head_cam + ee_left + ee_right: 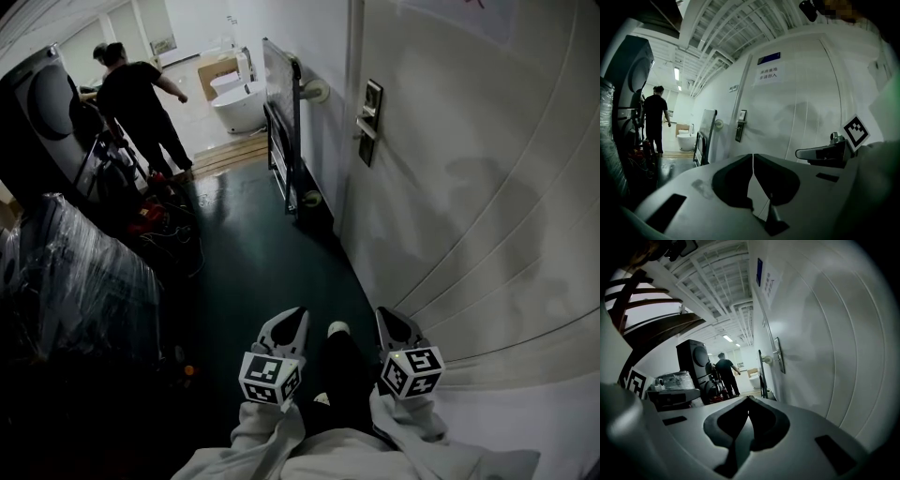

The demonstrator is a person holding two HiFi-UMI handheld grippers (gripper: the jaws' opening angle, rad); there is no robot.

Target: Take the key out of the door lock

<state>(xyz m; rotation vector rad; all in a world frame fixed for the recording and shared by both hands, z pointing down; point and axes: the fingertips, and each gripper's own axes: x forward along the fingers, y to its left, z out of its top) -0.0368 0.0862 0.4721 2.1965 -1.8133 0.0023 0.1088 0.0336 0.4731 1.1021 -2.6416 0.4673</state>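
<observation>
1. The left tool (753, 156) had its jaws pressed together at the tips, with nothing between them.
2. The right tool (748, 399) was the same: jaws together, nothing held.
3. In the head view both tools sat low in frame, left (298, 316) and right (384, 315). They were side by side over the dark green floor (253, 253) and pointed forward along the corridor. Pale sleeves showed behind them.
4. The white panelled door (469, 169) ran along the right side, just beside the right tool.
5. The dark metal lock plate with lever handle (369, 120) was on that door, well ahead of both tools, and neither tool touched it. It also showed in the left gripper view (739, 125) and the right gripper view (778, 355).
6. The key was too small to make out at the lock in any view.
7. A black-framed trolley (284, 141) stood against the wall beyond the lock.
8. A person in black clothes (139, 103) stood at the far end of the corridor, near a white ceramic tub (240, 105).
9. A plastic-wrapped bundle (80, 277) sat at the left.
</observation>
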